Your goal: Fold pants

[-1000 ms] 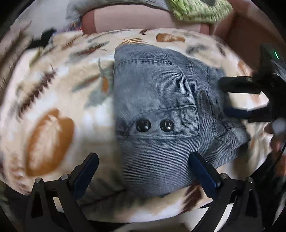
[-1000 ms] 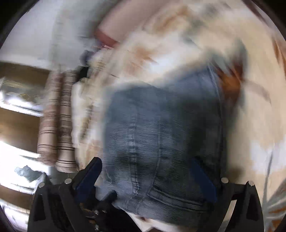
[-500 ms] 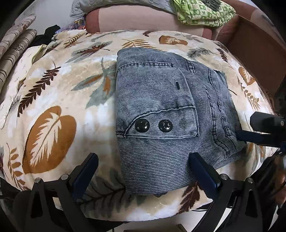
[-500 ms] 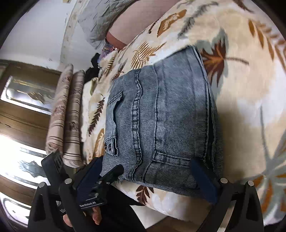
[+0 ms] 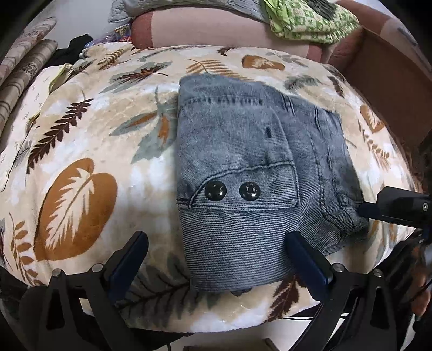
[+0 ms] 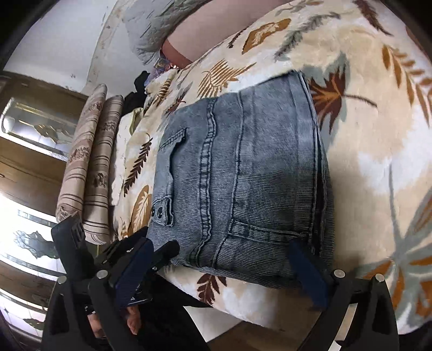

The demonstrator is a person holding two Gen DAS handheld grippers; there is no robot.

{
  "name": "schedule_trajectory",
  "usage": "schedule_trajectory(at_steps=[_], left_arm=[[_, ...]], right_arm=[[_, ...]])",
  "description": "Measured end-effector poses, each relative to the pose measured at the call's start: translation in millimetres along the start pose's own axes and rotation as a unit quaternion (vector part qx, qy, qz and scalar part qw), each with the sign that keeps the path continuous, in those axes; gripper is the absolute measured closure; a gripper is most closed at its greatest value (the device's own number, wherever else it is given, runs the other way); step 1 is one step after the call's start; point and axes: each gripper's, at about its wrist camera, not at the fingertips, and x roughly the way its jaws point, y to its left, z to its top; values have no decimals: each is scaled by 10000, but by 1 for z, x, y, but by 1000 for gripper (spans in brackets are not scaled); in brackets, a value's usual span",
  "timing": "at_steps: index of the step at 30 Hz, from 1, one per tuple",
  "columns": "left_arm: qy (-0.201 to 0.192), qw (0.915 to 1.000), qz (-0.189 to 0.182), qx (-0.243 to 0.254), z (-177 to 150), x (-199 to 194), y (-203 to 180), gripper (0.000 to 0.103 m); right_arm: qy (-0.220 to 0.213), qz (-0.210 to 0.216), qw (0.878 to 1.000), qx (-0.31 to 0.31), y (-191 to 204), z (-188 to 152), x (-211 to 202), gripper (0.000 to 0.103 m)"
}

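On the leaf-print blanket of the bed, folded into a compact block: grey-blue corduroy pants, pocket flap with two dark snaps facing up. Lying straight ahead of the left claw, near edge between its two blue pads, which stand wide apart and hold nothing; the right-hand pad seems to overlap the cloth's near corner, though contact cannot be told. Seen from the other side, same bundle straight ahead of the right claw, pads likewise spread apart and empty, waistband end nearest, stacked layers showing along the right edge. Long axis of the bundle running away from the left claw, across in front of the right one. Both about equally near; right claw's tips just beside the bundle's right corner in the left view, apparently not gripping.

By the look of it, folding complete or nearly so; any coming move probably a light pat or squaring of the edges, or a lift from two sides.

Surface soft and plush, likely to give under pressure. Around it: striped cushions at the wall, a green patterned cloth on a pinkish bolster, a cardboard box at the right, a glass-fronted wooden cabinet behind.
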Motion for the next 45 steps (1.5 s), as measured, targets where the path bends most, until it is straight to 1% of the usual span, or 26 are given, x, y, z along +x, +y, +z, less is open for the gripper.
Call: schedule_trajectory(at_steps=[2,5,7,10,14,17,18,20,21,23,24,25,26,27,29,31,32,34,35,36,37,38,39,40,42,45], left_arm=[[-292,9994,-147,-150,4,-15,6,1],[-495,9975,-198,-455,11,-25,21,1],[-382,9970,-207,-643,15,-19,31,1],[-131,9974,-94,-702,12,-5,36,1],[-111,9974,-46,-706,9,1,34,1],[-147,9974,-86,-703,11,-4,36,1],[-219,9967,-163,-768,11,-9,39,1],[-346,9942,-451,-917,11,-19,44,1],[-371,9918,-669,-1028,10,-21,48,1],[-212,9845,-1182,-1275,12,-16,54,1],[-80,9786,-1483,-1421,13,-10,56,1],[46,9721,-1727,-1586,14,-4,58,2],[150,9663,-1894,-1736,14,3,60,2],[197,9620,-2016,-1831,15,8,61,2],[206,9607,-2057,-1853,17,15,59,2],[293,9586,-2090,-1911,19,23,57,2],[313,9570,-2129,-1947,19,24,57,4],[365,9552,-2185,-1961,21,29,56,15],[413,9570,-2140,-1913,21,31,53,24],[419,9589,-2076,-1887,20,30,53,27],[404,9597,-2058,-1870,19,30,51,28],[388,9604,-2050,-1848,19,29,50,34],[375,9628,-1977,-1802,18,28,49,41],[361,9647,-1916,-1770,18,27,48,43],[293,9676,-1846,-1696,17,25,45,50],[141,9764,-1595,-1452,17,16,36,54]], right_arm=[[-68,35,9999,-64,5,2,-6,2],[-242,130,9996,103,-1,7,-15,2],[-340,120,9989,284,-9,12,-18,2],[-412,62,9983,416,-12,17,-22,2],[-494,128,9985,173,4,35,-31,2],[-513,181,9981,-283,31,62,-27,2],[-501,20,9978,-432,36,73,-20,2],[-416,-614,9962,-465,36,89,-8,2],[-382,-743,9954,-477,37,95,-5,2],[-204,-585,9960,-647,50,115,-1,2],[-71,-544,9955,-774,60,123,2,2],[189,-550,9923,-1090,82,135,12,2],[330,-622,9884,-1343,98,144,20,2],[521,-858,9803,-1700,121,154,35,2],[1018,-1313,9639,-2082,149,167,71,2],[1585,-1640,9461,-2299,170,177,116,2],[1770,-1783,9385,-2367,174,181,133,2],[2069,-2152,9220,-2468,180,186,170,2],[2177,-2261,9172,-2456,180,189,181,2],[2272,-2358,9136,-2410,177,190,191,6],[2394,-2424,9104,-2347,173,189,201,36],[2613,-2488,9042,-2287,167,185,210,65],[2724,-2608,8978,-2273,161,181,215,79],[2709,-2704,8948,-2300,156,178,216,79],[2549,-2648,9041,-2182,153,179,209,80],[2105,-2634,9195,-2021,151,181,188,82]])
